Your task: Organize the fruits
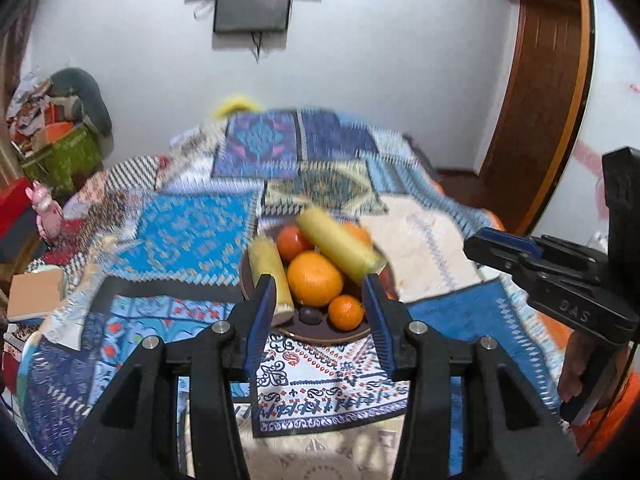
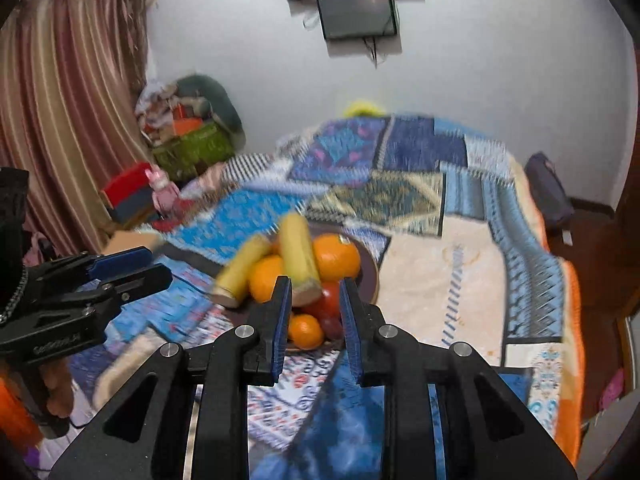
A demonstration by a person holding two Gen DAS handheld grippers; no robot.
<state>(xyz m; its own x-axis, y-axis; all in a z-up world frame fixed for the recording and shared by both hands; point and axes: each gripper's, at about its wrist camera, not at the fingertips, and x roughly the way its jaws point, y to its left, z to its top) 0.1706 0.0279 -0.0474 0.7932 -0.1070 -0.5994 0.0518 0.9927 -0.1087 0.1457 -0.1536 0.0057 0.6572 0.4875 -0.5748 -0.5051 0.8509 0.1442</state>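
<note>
Your left tool [image 1: 318, 294] hangs with its ribbed blue pads spread wide and nothing between them, pointed at a dark, round, glossy plate [image 1: 320, 336] that sits on a patchwork quilt [image 1: 188, 236] of blue, cream and geometric prints covering the bed. On the plate lies a heap of fruit: two blunt yellow cylinders with cut pale ends — one [image 1: 270, 276] along the left rim, the other [image 1: 340, 250] tilted across the top of the pile — a large dimpled orange [image 1: 315, 278] in the middle, a small smooth tangerine [image 1: 346, 312] at the near edge, a red-orange round fruit [image 1: 294, 242] behind, and a small dark plum-like fruit [image 1: 310, 315] beside the tangerine. Your right tool [image 2: 314, 312] is likewise parted and empty, its matte black fingers framing the near side of the same plate [image 2: 370, 276]; from here a glossy red fruit [image 2: 328, 300] shows under the tilted yellow piece [image 2: 298, 256]. Each tool appears in the other's view, off to the side and clear of the plate. The quilt and fruit are motion-blurred. A striped curtain [image 2: 68, 112] hangs on the left, and a dark wall-mounted screen [image 2: 360, 12] sits on the white wall.
</note>
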